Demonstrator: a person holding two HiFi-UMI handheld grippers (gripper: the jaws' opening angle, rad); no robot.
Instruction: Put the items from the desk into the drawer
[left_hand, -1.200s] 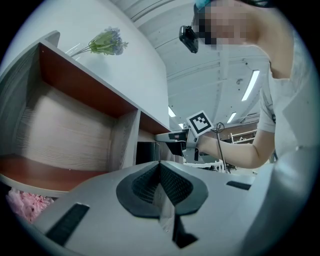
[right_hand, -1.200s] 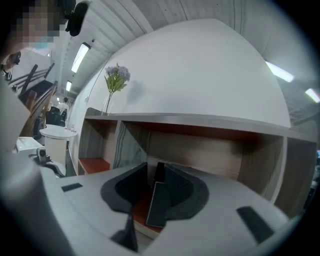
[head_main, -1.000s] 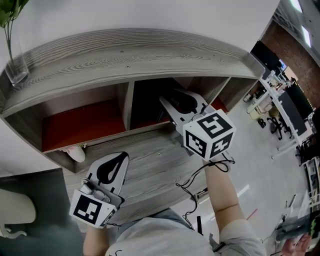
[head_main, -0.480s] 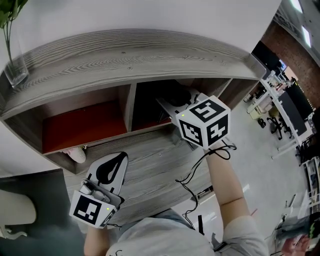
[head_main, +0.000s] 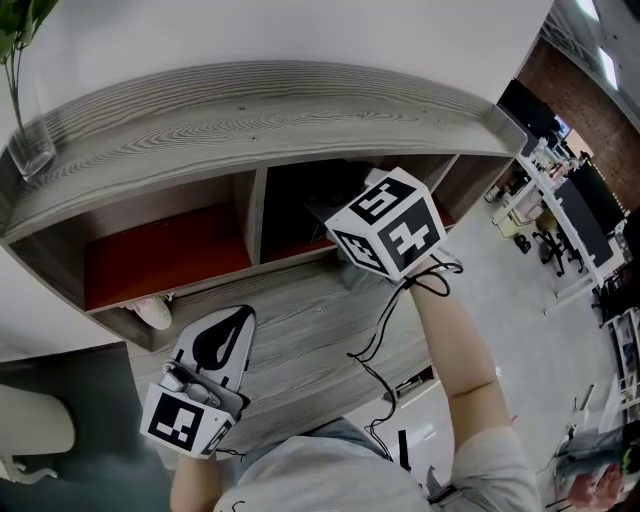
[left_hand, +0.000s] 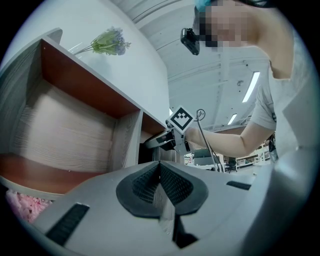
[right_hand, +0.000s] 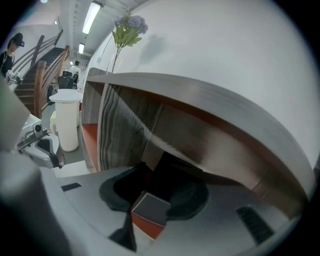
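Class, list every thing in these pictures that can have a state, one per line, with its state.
left gripper: shut, nothing between its jaws.
right gripper: open; its jaws have just been opening, with a small box between them.
small box: lies between the right gripper's jaws, no pad seen pressing on it.
glass vase: upright on top of the desk shelf, holding green stems.

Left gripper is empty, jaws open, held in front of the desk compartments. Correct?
No. The left gripper is empty and held in front of the desk compartments, but its jaws are shut, pads together. The left gripper view shows it.
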